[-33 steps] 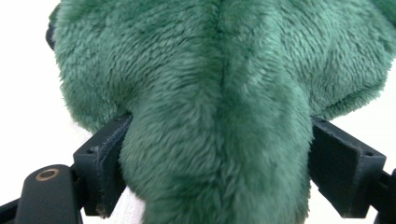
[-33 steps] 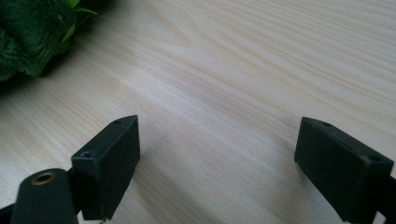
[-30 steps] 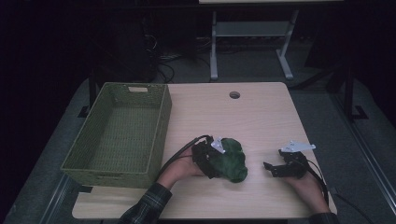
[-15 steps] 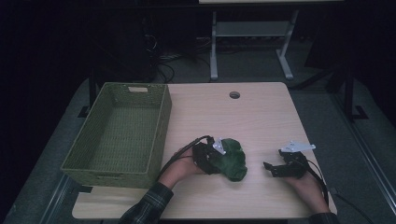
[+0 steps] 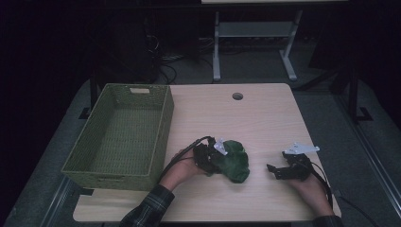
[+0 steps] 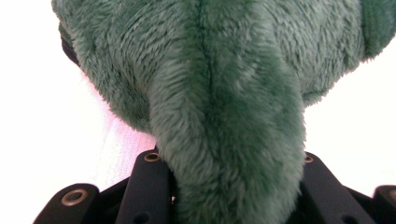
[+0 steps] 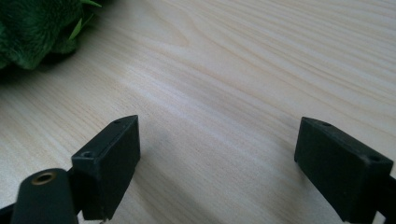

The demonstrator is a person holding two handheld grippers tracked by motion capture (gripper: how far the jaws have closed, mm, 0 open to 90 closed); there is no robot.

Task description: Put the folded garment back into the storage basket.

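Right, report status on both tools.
Left tool closing on green plush toy, plush between jaws. Right tool open, empty. Woven green basket clear.

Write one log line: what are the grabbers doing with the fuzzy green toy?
left hand-held gripper: just closing on green plush toy | right hand-held gripper: open, holding nothing | basket: beside toy

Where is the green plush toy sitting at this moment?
In the high view the green plush toy lies on the table near its front edge, right of the woven basket, with the left gripper closing on it.
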